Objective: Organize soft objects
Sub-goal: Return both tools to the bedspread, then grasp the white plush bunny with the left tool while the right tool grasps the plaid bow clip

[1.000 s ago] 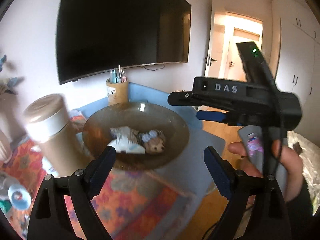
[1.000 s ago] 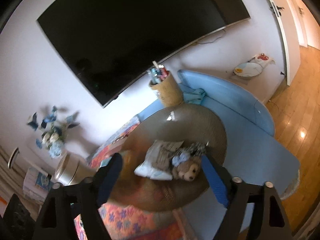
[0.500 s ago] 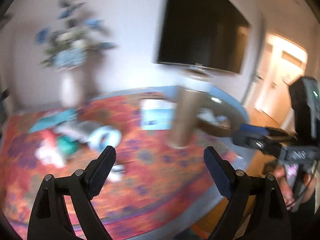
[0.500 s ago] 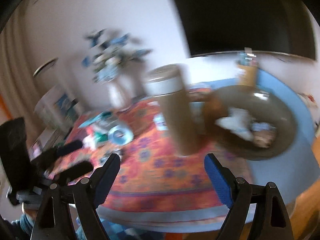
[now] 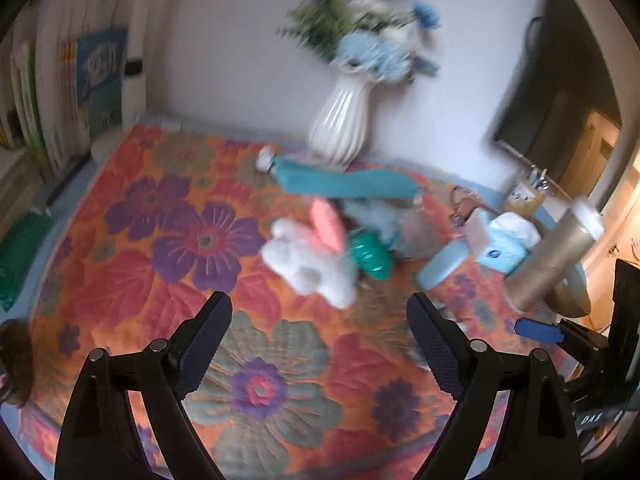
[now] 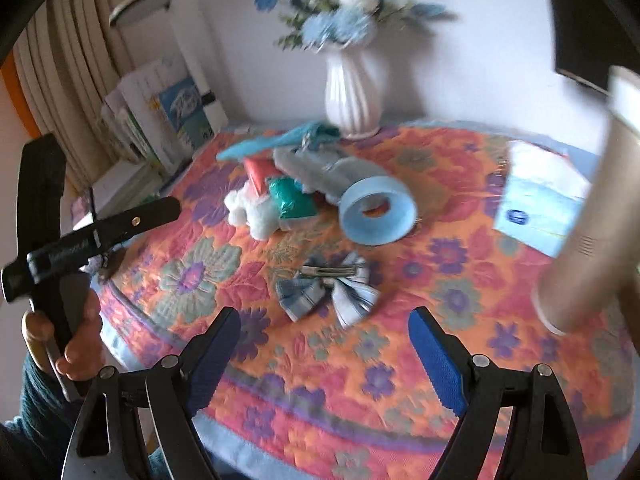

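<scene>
A white plush bunny with pink ears (image 5: pixel 310 256) lies on the flowered tablecloth (image 5: pixel 160 248), a short way ahead of my open, empty left gripper (image 5: pixel 320 344). It also shows in the right wrist view (image 6: pixel 250 208). Beside it lie a green soft item (image 5: pixel 370 254), a grey fuzzy piece (image 6: pixel 332 170) and a teal cloth (image 5: pixel 344 184). A blue-striped fabric bow with a metal clip (image 6: pixel 328 286) lies just ahead of my open, empty right gripper (image 6: pixel 324 344).
A white ribbed vase of blue flowers (image 5: pixel 340 128) stands at the back. A light blue ring (image 6: pixel 376 210), a tissue pack (image 6: pixel 536 204) and a tall beige canister (image 6: pixel 588 216) stand to the right. Books (image 6: pixel 160 112) lean at the left.
Both grippers have swung left, away from the brown bowl holding the teddy bear, to the middle of the flowered cloth. The bunny and the bow have come into view. Both stay open.
</scene>
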The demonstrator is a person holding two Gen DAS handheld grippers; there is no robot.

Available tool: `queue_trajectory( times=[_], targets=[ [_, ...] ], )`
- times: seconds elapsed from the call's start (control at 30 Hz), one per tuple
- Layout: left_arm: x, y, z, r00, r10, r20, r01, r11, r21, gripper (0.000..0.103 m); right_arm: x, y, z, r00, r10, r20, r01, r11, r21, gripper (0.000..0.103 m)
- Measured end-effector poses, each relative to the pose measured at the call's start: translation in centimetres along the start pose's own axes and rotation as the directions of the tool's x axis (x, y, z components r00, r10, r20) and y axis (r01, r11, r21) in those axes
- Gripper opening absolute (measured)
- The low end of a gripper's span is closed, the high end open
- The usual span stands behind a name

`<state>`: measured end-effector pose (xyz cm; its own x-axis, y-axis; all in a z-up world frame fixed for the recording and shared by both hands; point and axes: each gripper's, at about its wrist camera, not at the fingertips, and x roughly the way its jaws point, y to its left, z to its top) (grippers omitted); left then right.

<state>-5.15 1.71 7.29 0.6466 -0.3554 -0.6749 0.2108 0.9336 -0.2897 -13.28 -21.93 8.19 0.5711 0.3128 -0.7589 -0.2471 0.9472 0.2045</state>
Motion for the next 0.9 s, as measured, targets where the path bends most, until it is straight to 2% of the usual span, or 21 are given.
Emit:
queue_trajectory(
  times=[0.07,0.3,0.47,0.57,0.63,0.67,0.7,0.73,0.77,0.8,0.87,0.9],
  targets=[
    [1.9,0.8,0.1,0.999,-0.018,-0.045,0.018,1.0,-0.021,0.088,2.0,-0.1,0.3,1.0,-0.003,-0.022,0.003,1.0,0.0,0.085],
    [6.9,-0.1,1.2,0.995,-0.019,-0.094,0.02,1.0,0.011,0.088,6.2,-1.3,0.6,0.998,0.048,-0.037,-0.045,0.996,0.073,0.085],
    [8.9,-1.7,1.1,0.993,0.036,-0.114,-0.026,0.996,0.089,0.089,7.7,-1.2,0.6,0.998,0.016,-0.055,-0.012,0.997,0.074,0.085],
    [9.5,-1.6,1.1,0.991,0.053,-0.127,-0.042,0.995,0.088,0.089,8.2,-0.8,0.9,0.998,-0.003,-0.066,0.007,0.998,0.069,0.089],
    [9.9,-1.5,1.0,0.987,0.074,-0.142,-0.061,0.994,0.091,0.084,8.9,-0.4,1.1,0.997,-0.03,-0.076,0.035,0.997,0.065,0.093],
    [9.8,-1.6,1.0,0.988,0.08,-0.131,-0.068,0.993,0.099,0.069,9.3,0.1,1.2,0.994,-0.071,-0.08,0.075,0.996,0.048,0.093],
    [9.8,-1.6,0.9,0.988,0.073,-0.135,-0.06,0.993,0.103,0.062,9.6,0.5,1.3,0.991,-0.104,-0.083,0.107,0.994,0.033,0.093],
    [9.7,-1.6,0.9,0.988,0.074,-0.134,-0.06,0.993,0.106,0.061,9.8,0.8,1.3,0.986,-0.14,-0.088,0.142,0.99,0.014,0.093],
    [9.6,-1.5,0.9,0.989,0.069,-0.13,-0.056,0.993,0.102,0.059,9.9,0.9,1.3,0.983,-0.162,-0.087,0.162,0.987,0.0,0.088],
    [9.5,-1.4,0.9,0.99,0.06,-0.128,-0.048,0.994,0.096,0.057,9.9,1.1,1.3,0.98,-0.181,-0.078,0.181,0.983,-0.009,0.075],
    [9.1,-0.8,0.8,0.991,0.034,-0.131,-0.025,0.997,0.07,0.057,9.5,1.1,1.3,0.985,-0.164,-0.056,0.163,0.987,-0.016,0.054],
    [8.8,-0.5,0.7,0.99,0.024,-0.136,-0.016,0.998,0.057,0.057,9.3,0.9,1.2,0.988,-0.146,-0.047,0.146,0.989,-0.014,0.048]
  ],
)
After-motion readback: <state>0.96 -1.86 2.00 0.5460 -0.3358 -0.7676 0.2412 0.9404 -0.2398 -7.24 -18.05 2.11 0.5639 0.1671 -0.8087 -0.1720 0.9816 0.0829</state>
